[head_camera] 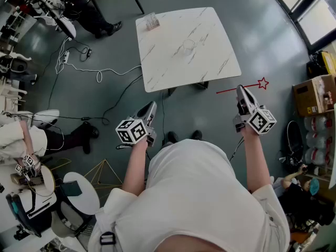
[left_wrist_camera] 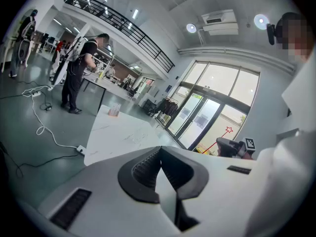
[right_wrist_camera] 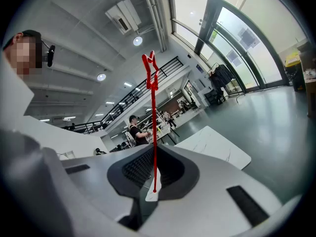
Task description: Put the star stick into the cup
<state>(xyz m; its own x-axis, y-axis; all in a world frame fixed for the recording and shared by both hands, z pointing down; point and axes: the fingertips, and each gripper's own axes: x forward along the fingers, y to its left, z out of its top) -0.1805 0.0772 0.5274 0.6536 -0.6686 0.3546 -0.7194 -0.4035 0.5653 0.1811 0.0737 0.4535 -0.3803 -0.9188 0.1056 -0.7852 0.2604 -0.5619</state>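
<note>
A thin red star stick [head_camera: 247, 86] lies across the tip of my right gripper [head_camera: 240, 88], which is shut on it; its star [head_camera: 262, 83] points right, over the grey floor. In the right gripper view the stick [right_wrist_camera: 152, 122] rises straight from the closed jaws of that gripper [right_wrist_camera: 153, 177]. A clear cup [head_camera: 188, 46] stands upright near the middle of the white marble table [head_camera: 210, 62], well ahead of both grippers. My left gripper [head_camera: 153, 105] is shut with nothing in it, short of the table's near edge. The left gripper view shows its jaws pressed together and the stick's star [left_wrist_camera: 228, 130] far off.
A small clear rack [head_camera: 151, 21] sits at the table's far left corner. Cables [head_camera: 100, 75] trail over the floor to the left. A cardboard box [head_camera: 315, 94] and water bottles [head_camera: 317, 133] stand at the right. People sit and stand at the left.
</note>
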